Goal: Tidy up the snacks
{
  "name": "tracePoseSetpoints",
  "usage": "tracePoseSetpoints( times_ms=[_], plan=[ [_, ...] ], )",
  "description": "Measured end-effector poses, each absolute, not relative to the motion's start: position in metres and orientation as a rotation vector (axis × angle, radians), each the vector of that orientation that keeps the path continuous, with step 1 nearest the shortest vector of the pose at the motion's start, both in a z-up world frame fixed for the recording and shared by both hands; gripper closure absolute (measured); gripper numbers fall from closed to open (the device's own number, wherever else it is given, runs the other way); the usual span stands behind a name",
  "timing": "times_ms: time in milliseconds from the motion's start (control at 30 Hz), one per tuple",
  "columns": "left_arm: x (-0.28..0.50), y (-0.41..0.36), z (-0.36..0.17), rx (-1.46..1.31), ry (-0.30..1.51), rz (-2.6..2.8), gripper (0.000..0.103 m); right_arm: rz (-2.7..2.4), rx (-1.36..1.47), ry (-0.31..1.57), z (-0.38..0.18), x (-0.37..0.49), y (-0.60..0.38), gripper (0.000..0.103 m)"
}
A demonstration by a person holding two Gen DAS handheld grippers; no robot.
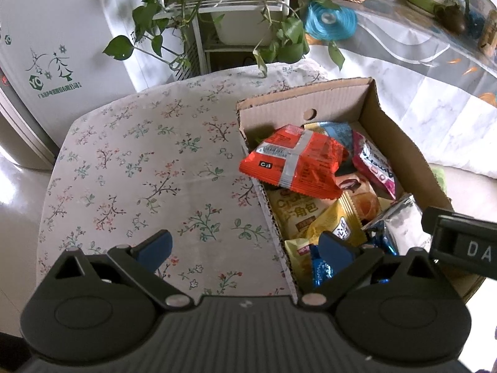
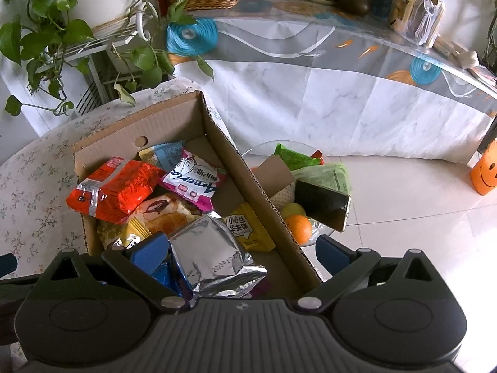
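Observation:
An open cardboard box [image 1: 400,143] [image 2: 248,171] sits on a floral-cloth surface [image 1: 139,171] and holds several snack packs. An orange pack [image 1: 295,161] [image 2: 115,186] lies on top at the box's left wall. Beside it are a pink pack [image 1: 372,161] [image 2: 195,180], a silver foil pack [image 1: 400,223] [image 2: 211,248] and yellow packs [image 2: 251,230]. My left gripper [image 1: 245,245] is open, straddling the box's near-left wall. My right gripper [image 2: 242,250] is open above the silver pack and the box's right wall, holding nothing.
Right of the box, a glass plate [image 2: 267,147] carries an orange [image 2: 299,228], a phone [image 2: 323,203] and green packets. A plant stand [image 1: 223,15] and a cloth-draped table [image 2: 341,87] stand behind. An orange pumpkin bucket [image 2: 484,174] sits on the tiled floor.

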State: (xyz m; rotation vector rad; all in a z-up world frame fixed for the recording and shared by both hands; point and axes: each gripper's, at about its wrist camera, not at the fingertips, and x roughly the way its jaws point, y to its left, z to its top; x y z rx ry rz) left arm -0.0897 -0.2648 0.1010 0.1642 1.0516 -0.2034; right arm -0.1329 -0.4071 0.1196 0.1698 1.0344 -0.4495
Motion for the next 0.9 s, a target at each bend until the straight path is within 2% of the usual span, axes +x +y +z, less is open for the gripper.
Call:
tracePoseSetpoints(
  times_ms=[900],
  plan=[
    [-0.097,-0.257,0.112,0.218,0.997,-0.272,0.003,-0.440,0.125,1.045,0.118,-0.130,-0.399,0.000]
  ],
)
